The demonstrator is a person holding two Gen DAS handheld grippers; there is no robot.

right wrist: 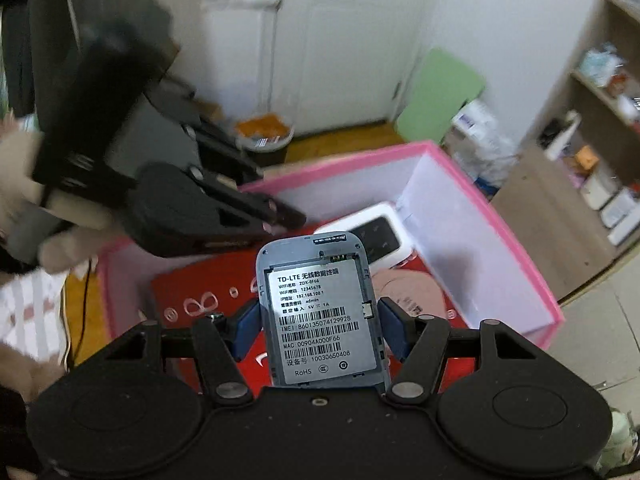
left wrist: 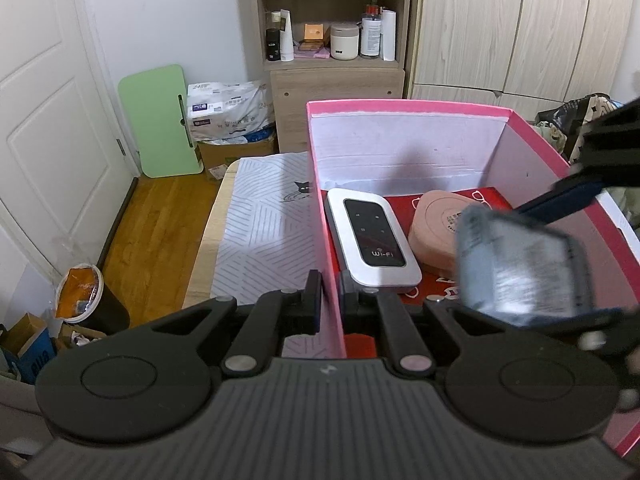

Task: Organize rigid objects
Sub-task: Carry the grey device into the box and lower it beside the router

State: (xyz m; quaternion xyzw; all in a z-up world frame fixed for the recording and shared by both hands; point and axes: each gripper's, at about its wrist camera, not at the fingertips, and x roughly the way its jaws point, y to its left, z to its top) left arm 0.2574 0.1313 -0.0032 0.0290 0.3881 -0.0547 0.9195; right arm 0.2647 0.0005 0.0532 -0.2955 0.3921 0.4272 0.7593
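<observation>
My right gripper (right wrist: 319, 322) clamps a grey, rounded-rectangular plastic device with a printed barcode label (right wrist: 320, 312) between its two blue pads (right wrist: 249, 326), one on each long edge, label side facing the camera and its far end sticking out past the fingertips. My left gripper (left wrist: 330, 292) is pinched nearly shut on the near wall of the pink cardboard box (left wrist: 332, 240), one finger outside it and one inside.

The right wrist view alone gives the label sharp enough to read; in the left wrist view the same device shows only as a blurred grey slab to the right of my left fingers, over the box's right half. The left wrist view alone shows the grip on the wall plainly.

The right gripper tilts steeply down over the open box; the left one angles down at the box's near edge, and a hand (right wrist: 60, 216) shows blurred behind it.

Just beyond my left fingers, inside the box, a white Wi-Fi router with a black glossy face (left wrist: 374, 240) lies on a red patterned sheet (left wrist: 436, 292), with a round pink case (left wrist: 438, 232) beside it on the right. The held device hangs above that case and sheet, not touching them.
</observation>
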